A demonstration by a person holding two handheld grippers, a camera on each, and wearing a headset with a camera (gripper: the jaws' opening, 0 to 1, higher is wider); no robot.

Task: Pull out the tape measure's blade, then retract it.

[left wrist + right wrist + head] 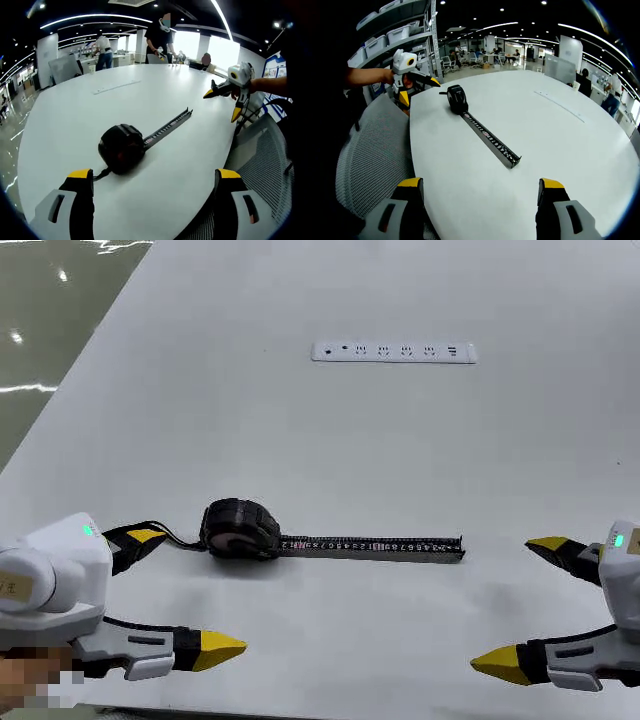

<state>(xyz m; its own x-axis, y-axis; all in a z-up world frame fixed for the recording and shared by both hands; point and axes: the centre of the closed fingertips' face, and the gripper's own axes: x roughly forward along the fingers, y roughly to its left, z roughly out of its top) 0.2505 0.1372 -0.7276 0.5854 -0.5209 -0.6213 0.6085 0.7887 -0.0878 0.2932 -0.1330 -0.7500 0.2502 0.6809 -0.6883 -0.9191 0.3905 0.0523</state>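
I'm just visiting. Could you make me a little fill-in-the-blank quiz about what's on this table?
The left gripper and right gripper both stand ____, holding nothing.
The tape measure has its blade pulled ____ along the table.
The blade's free end points toward the ____ gripper.
Missing words: open; out; right.

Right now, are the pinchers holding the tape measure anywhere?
No. The left gripper and right gripper are open, holding nothing; the tape measure lies on the table, blade out.

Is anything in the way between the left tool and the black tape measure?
No, nothing visible. Just bare white table lies between the open left tool and the tape measure. Its blade lies pulled out toward the right tool.
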